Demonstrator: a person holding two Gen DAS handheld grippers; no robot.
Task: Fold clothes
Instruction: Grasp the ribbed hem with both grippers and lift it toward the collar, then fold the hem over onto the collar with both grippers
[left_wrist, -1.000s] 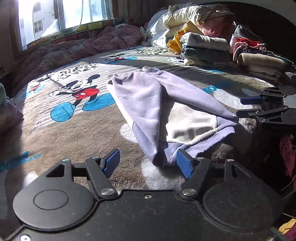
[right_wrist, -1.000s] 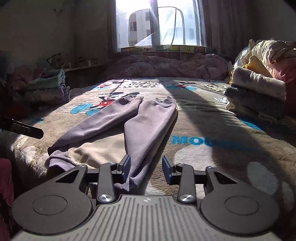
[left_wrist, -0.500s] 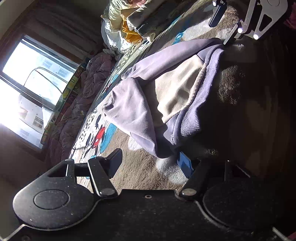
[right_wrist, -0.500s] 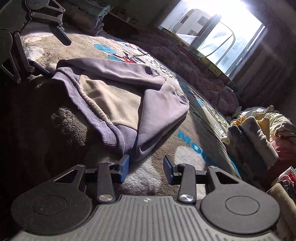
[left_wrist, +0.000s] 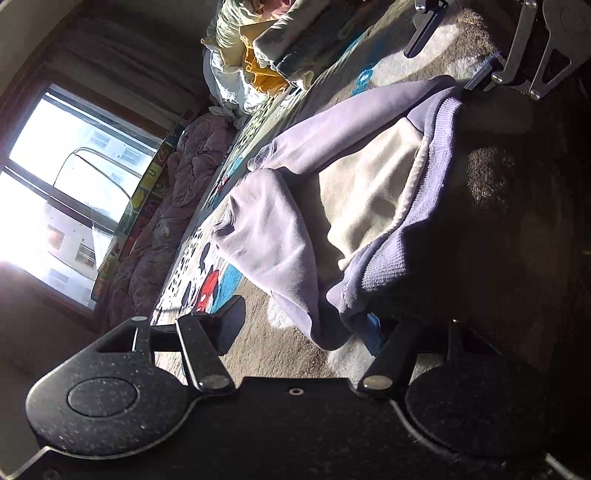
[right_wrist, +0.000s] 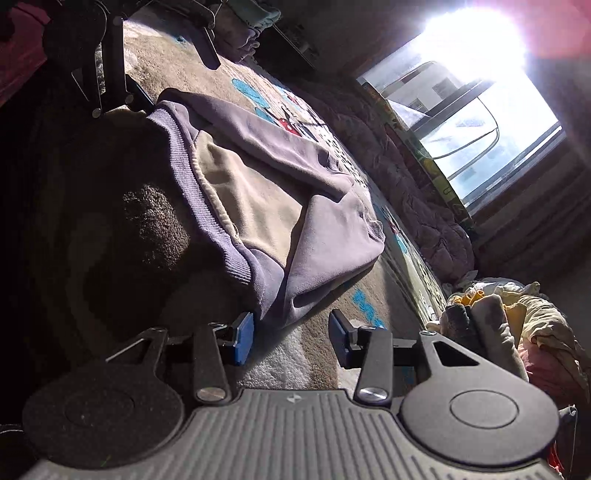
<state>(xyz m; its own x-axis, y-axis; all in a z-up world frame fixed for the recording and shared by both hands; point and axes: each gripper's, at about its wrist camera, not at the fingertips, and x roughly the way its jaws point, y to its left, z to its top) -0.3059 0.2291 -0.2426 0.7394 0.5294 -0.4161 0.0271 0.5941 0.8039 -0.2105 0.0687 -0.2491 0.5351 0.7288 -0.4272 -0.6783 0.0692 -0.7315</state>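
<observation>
A lavender sweatshirt (left_wrist: 280, 236) with a cream front panel lies on the brown cartoon blanket (left_wrist: 258, 343), sleeves folded inward. My left gripper (left_wrist: 301, 328) is rolled on its side at one hem corner. It stands open, the ribbed corner lies between its fingers, and the blue pad (left_wrist: 373, 334) is partly under the cloth. My right gripper (right_wrist: 291, 341) sits at the other hem corner of the sweatshirt (right_wrist: 332, 229). Its jaws are opening, and the cloth lies just ahead of the pads, not pinched. Each gripper shows in the other's view, the right gripper (left_wrist: 517, 55) and the left gripper (right_wrist: 110, 74).
Folded and loose clothes are piled at the bed's far side (left_wrist: 273, 48) (right_wrist: 495, 317). A pink quilt (left_wrist: 184, 166) (right_wrist: 424, 199) lies under the bright window (right_wrist: 480, 110). Another folded pile (right_wrist: 255, 18) sits beyond the left gripper. The bed's near edge is in deep shadow.
Both grippers have rolled onto their sides and dropped closer to the sweatshirt's hem corners. The right jaws stand a little wider. The sweatshirt lies as before.
</observation>
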